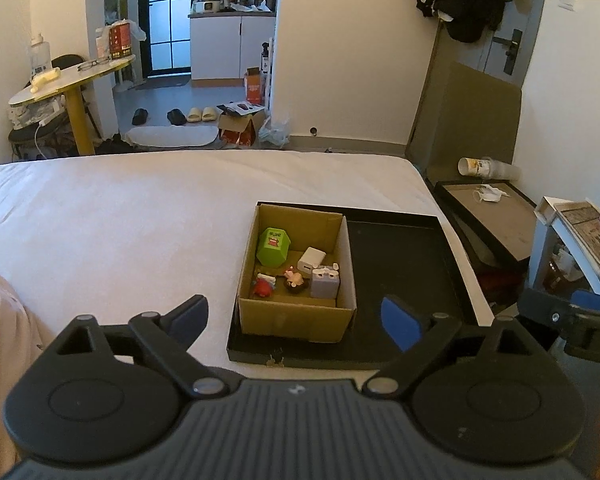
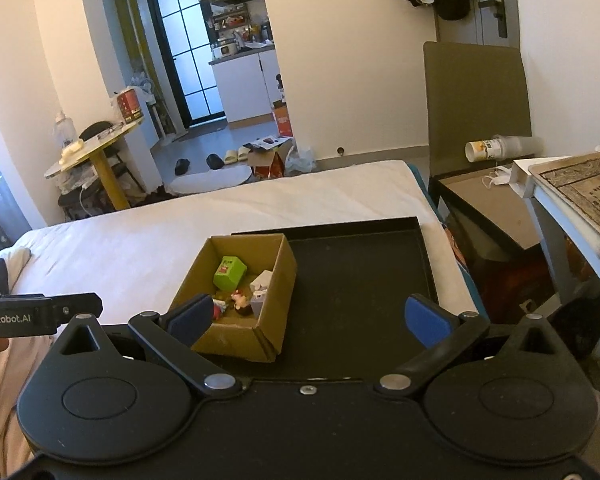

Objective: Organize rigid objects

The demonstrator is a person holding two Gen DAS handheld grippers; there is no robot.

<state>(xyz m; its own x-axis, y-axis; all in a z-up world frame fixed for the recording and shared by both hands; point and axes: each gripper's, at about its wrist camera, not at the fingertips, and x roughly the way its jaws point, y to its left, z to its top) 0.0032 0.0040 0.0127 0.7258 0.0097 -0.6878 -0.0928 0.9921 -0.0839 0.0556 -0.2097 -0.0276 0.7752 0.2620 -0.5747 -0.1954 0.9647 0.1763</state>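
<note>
An open cardboard box (image 1: 342, 264) sits at the left of a black tray (image 1: 404, 264) on the white bed. Inside lie a green hexagonal box (image 1: 274, 246), a white charger cube (image 1: 312, 260), a purple toy block (image 1: 325, 283), a red figurine (image 1: 263, 285) and a small pink figurine (image 1: 294, 279). My left gripper (image 1: 296, 322) is open and empty, just short of the box. My right gripper (image 2: 310, 316) is open and empty, over the tray's near edge; the cardboard box (image 2: 278, 280) and the green box (image 2: 229, 272) show there too.
The white bed (image 1: 140, 216) spreads left of the tray. A dark side table (image 1: 496, 216) with a tipped cup (image 1: 476, 167) stands right of the bed. A white shelf (image 2: 572, 192) is at far right. A yellow round table (image 1: 72, 80) stands beyond the bed.
</note>
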